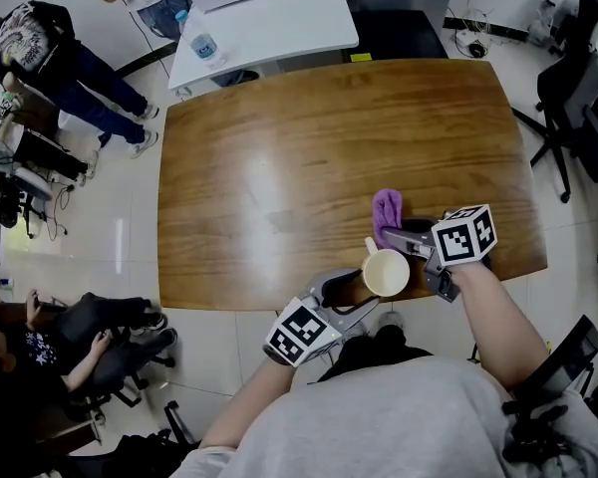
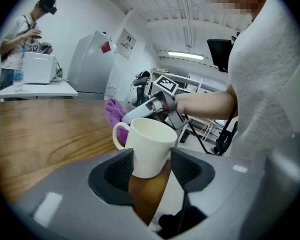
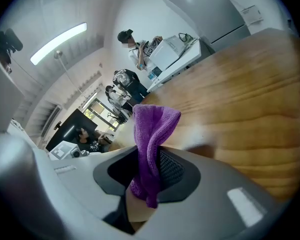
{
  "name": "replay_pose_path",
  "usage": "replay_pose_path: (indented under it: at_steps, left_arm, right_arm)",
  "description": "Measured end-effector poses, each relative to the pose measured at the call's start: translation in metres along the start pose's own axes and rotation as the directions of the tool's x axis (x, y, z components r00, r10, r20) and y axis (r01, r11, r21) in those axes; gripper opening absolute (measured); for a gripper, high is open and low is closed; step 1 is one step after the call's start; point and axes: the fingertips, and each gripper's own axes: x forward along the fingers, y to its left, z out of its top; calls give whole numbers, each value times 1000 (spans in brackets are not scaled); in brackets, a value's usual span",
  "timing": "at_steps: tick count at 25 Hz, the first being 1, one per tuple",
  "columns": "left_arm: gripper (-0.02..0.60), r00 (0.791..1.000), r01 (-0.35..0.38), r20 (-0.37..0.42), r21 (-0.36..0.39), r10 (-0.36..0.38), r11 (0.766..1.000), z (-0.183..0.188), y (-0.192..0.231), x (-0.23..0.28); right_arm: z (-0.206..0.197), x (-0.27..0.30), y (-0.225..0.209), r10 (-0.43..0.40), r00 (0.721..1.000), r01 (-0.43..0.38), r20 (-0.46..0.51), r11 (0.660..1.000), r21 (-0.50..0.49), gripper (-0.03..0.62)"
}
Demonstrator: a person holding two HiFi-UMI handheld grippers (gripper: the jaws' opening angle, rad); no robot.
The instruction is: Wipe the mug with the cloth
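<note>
- Head view: my left tool point(image 1: 347, 289) clamps the cream ceramic mug point(image 1: 386, 272) at the near edge of the brown wooden worktop point(image 1: 279, 157). My right tool point(image 1: 399, 235) reaches in from the right, with the purple terry cloth point(image 1: 386, 207) just beyond the mug.
- Left gripper view: both jaws press the lower wall of the mug point(image 2: 149, 146), which sits upright with its mouth open and its handle on the far left. The cloth point(image 2: 112, 113) hangs right behind the handle; I cannot tell whether they touch.
- Right gripper view: the jaws are shut on the cloth point(image 3: 151, 139), with a fold standing up past them.
- I judge this to be the approach just before wiping. Next, I need to press the free fold against the mug wall and rub, with my left grip firm.
</note>
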Motion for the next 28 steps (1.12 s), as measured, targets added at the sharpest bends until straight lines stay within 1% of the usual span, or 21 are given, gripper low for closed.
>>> replay_pose_path:
  at_steps: [4, 8, 12, 14, 19, 21, 24, 28]
  left_arm:
    - [219, 1000, -2, -3, -2, 2, 1000, 0, 0, 1]
    - [219, 1000, -5, -2, -3, 5, 1000, 1, -1, 2]
    - [218, 1000, -4, 6, -4, 4, 1000, 2, 2, 1]
    - [218, 1000, -2, 7, -4, 2, 1000, 0, 5, 1]
    - [216, 1000, 5, 5, 0, -5, 1000, -5, 9, 0]
    - [216, 1000, 5, 6, 0, -5, 1000, -2, 6, 0]
    - [215, 1000, 2, 3, 2, -2, 1000, 1, 5, 0]
    - [216, 1000, 8, -3, -4, -8, 1000, 2, 3, 1]
  right_arm:
    - [-7, 4, -7, -27, 999, 27, -32, 1000, -4, 109]
    - [-7, 3, -10, -26, 999, 26, -30, 1000, 0, 109]
    - [3, -8, -8, -25, 1000, 24, 17, 1000, 16, 109]
    - [10, -16, -4, -27, 999, 27, 43, 1000, 7, 109]
    - [17, -49, 17, -4, 994, 8, 107, 1000, -30, 109]
    - [13, -65, 22, -14, 993, 19, 118, 999, -38, 110]
    - [2, -77, 26, -5, 992, 6, 126, 1000, -7, 110]
    - [-19, -72, 29, 24, 996, -26, 90, 1000, 17, 109]
